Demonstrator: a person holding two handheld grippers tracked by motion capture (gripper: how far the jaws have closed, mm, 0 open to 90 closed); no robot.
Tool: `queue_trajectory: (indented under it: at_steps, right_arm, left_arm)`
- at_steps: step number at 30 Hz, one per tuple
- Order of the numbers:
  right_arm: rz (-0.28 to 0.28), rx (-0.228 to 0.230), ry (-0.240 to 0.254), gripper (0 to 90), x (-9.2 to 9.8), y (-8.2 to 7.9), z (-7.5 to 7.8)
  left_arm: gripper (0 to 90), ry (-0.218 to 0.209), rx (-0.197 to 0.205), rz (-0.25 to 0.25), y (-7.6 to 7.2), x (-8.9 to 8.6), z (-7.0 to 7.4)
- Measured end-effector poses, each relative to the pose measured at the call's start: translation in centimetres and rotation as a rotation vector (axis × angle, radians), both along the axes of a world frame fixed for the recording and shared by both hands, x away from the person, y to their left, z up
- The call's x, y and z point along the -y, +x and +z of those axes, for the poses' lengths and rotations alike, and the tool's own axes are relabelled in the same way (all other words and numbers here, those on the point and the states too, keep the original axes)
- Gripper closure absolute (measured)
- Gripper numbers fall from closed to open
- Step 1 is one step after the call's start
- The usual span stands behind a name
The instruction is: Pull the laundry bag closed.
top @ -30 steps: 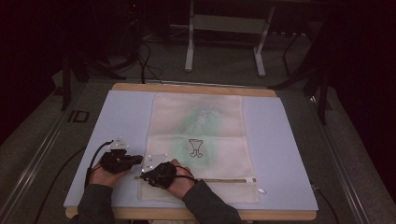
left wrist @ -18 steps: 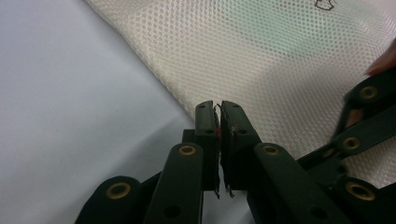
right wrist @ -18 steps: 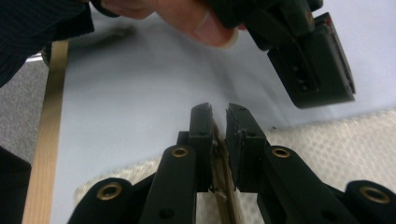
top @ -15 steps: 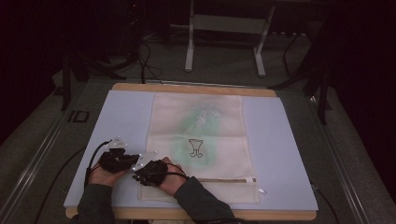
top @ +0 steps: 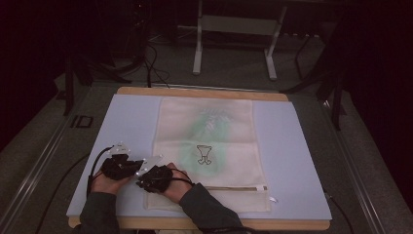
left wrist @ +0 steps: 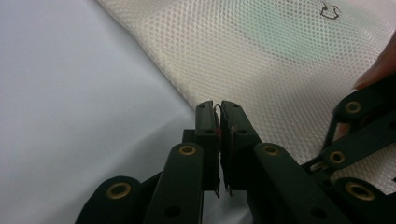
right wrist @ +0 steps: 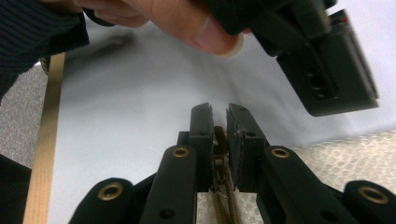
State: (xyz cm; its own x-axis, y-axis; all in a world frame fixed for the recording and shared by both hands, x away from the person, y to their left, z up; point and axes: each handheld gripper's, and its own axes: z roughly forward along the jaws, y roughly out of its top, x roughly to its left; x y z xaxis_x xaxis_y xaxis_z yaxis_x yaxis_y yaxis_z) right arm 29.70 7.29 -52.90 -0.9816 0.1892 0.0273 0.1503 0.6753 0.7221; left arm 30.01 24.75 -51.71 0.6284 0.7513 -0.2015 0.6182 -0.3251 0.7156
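- One pale blue mat [top: 126, 126] covers the wooden table [top: 204, 92], and it is the widest thing we see.
- On it lies a cream mesh bag [top: 214, 141], flat, with a green shape showing through the mesh and a small dark emblem [top: 204, 154] printed at its middle.
- Along the bag's near end runs a brown zipper [top: 234, 187].
- We see the right gripper [right wrist: 219, 122] at the bag's near left corner, its jaws pinched on the zipper's end.
- The left gripper [left wrist: 218, 108] sits just beside it at the bag's left edge, jaws pressed together; we cannot tell whether mesh is caught between them.
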Motion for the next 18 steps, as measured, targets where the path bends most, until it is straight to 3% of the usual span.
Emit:
queue_trajectory:
  at_steps: [8, 18]
  right_arm:
    - [-0.013, -0.031, 0.056, 81.4, 1.4, 0.3, 0.5]
    - [-0.001, -0.015, 0.032, 81.2, 3.4, -0.4, 0.6]
  left_arm:
    - [85.9, -0.013, 0.006, 0.011, -0.1, -0.4, 0.1]
    - [85.4, -0.010, 0.004, 0.006, -0.1, -0.2, 0.1]
